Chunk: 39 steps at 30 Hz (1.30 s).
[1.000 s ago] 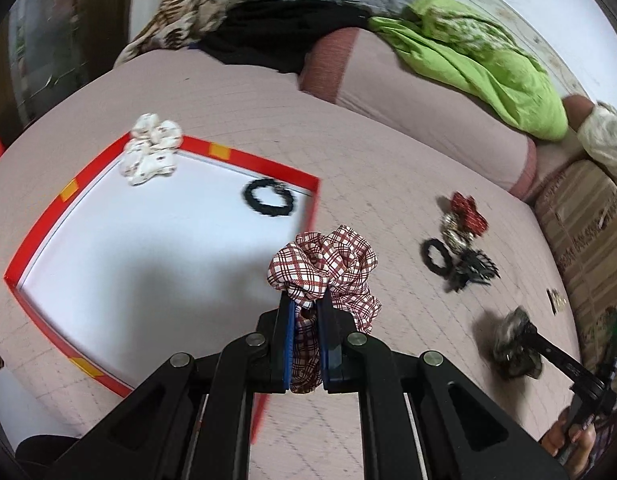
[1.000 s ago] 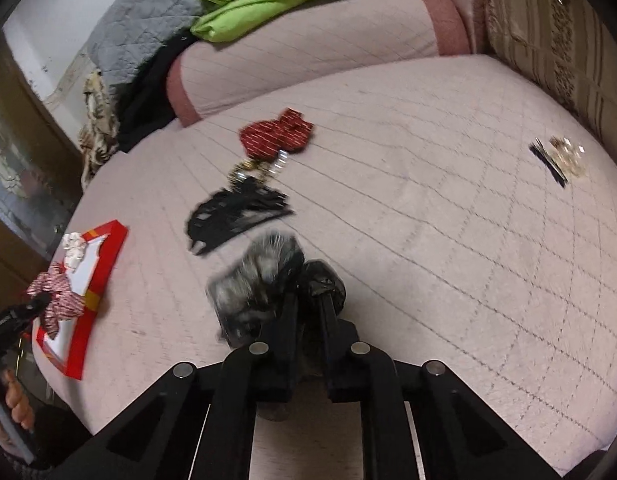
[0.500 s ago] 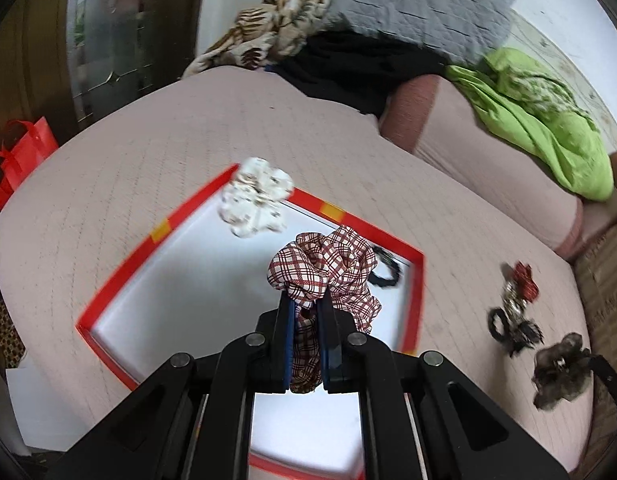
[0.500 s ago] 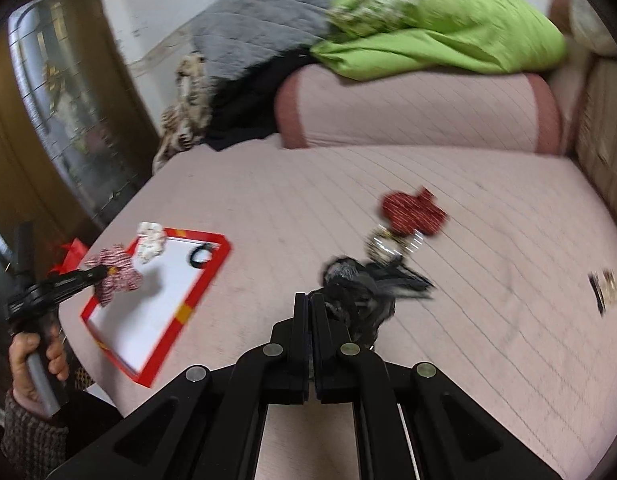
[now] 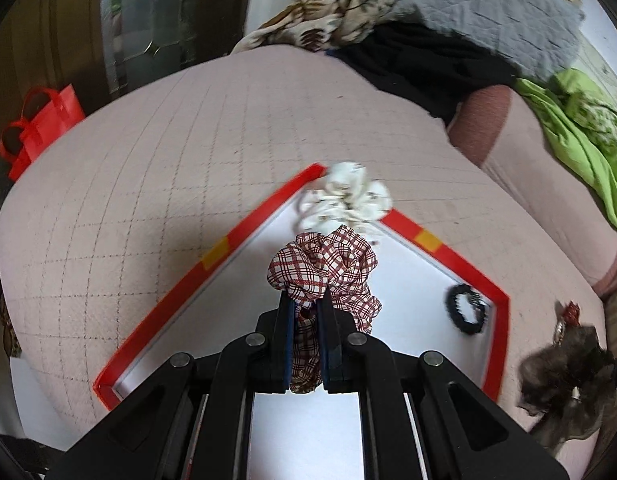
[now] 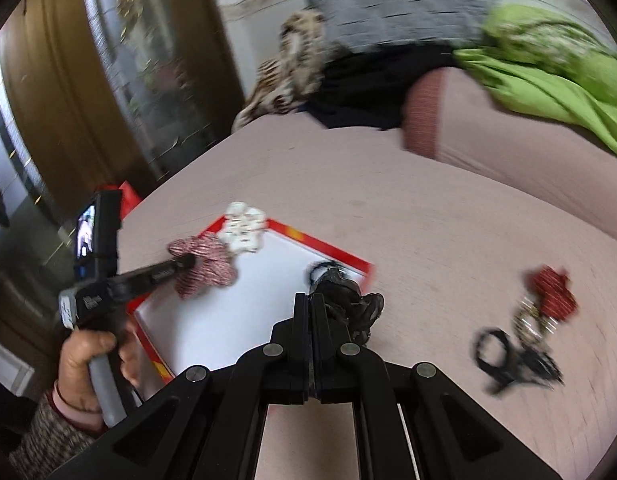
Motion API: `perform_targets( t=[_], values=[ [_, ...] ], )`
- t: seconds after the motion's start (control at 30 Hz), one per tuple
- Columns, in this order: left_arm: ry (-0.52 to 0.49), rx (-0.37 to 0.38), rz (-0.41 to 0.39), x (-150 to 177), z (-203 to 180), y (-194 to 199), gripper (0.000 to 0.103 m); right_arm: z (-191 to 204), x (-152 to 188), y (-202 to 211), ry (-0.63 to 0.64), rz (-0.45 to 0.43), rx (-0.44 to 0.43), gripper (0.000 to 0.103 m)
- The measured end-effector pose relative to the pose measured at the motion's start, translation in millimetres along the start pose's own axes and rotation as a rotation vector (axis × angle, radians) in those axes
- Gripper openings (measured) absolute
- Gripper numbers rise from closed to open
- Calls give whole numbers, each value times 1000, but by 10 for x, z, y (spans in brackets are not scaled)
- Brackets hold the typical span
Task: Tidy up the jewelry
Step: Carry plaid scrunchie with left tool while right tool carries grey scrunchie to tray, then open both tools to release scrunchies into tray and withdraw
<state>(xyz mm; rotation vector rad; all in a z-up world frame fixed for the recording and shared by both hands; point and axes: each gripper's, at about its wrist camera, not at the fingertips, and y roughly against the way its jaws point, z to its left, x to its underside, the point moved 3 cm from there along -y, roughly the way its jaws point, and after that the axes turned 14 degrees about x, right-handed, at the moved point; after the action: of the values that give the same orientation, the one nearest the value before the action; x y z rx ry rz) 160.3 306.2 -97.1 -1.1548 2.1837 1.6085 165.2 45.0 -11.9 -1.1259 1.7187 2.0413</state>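
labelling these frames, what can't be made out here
- Right wrist view: dark fuzzy hair accessory in the right gripper is blurred, and the jaws hide its grip point.
- Left wrist view: red plaid fabric scrunchie covers part of the white floral scrunchie.

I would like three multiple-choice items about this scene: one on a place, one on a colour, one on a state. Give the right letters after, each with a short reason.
1. Where does the white scrunchie lie?
A. at the far corner of the tray
B. on the green cloth
C. beside the red bag

2. What colour is the rim of the tray?
A. blue
B. red with yellow marks
C. black

3. What is the state of the left gripper?
A. open and empty
B. shut on the black hair tie
C. shut on the plaid scrunchie

Answers: 1 A, the white scrunchie sits over the far corner of the rim. 2 B, the border is red with yellow patches. 3 C, the checked fabric is pinched between the two fingers, above the white tray floor.
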Motion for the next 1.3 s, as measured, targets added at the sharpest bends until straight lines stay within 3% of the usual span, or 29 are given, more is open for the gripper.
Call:
perform_targets(
  t=[0.23,0.4,0.53,0.6,0.63,0.7,0.73,0.93,1.3],
  values=[
    [81,-9,-3,-111,330,-103,10,559,-300,-597,-9,15,-74,2],
    [108,-24,5,-144,435,-176,11,624,-73,-1196,-5,134,-37,3],
    [83,-30,-14,-145,385,-159,36,498,81,-1413,-28,189,15,3],
    [77,-14,-29,-150,352,-137,45,422,105,-1435,-51,212,16,14],
    [71,-11,-43,-152,333,-108,50,390,110,-1429,-57,216,16,22],
    [66,-3,-61,-158,311,-71,53,342,116,-1348,-62,195,19,54],
    [62,5,-70,-153,292,-45,53,318,121,-1281,-60,174,28,56],
    [27,12,-82,-89,176,57,53,227,221,-905,-23,110,61,56],
    [16,-90,-237,322,116,786,53,73,54,123,-35,-114,29,56]
  ],
)
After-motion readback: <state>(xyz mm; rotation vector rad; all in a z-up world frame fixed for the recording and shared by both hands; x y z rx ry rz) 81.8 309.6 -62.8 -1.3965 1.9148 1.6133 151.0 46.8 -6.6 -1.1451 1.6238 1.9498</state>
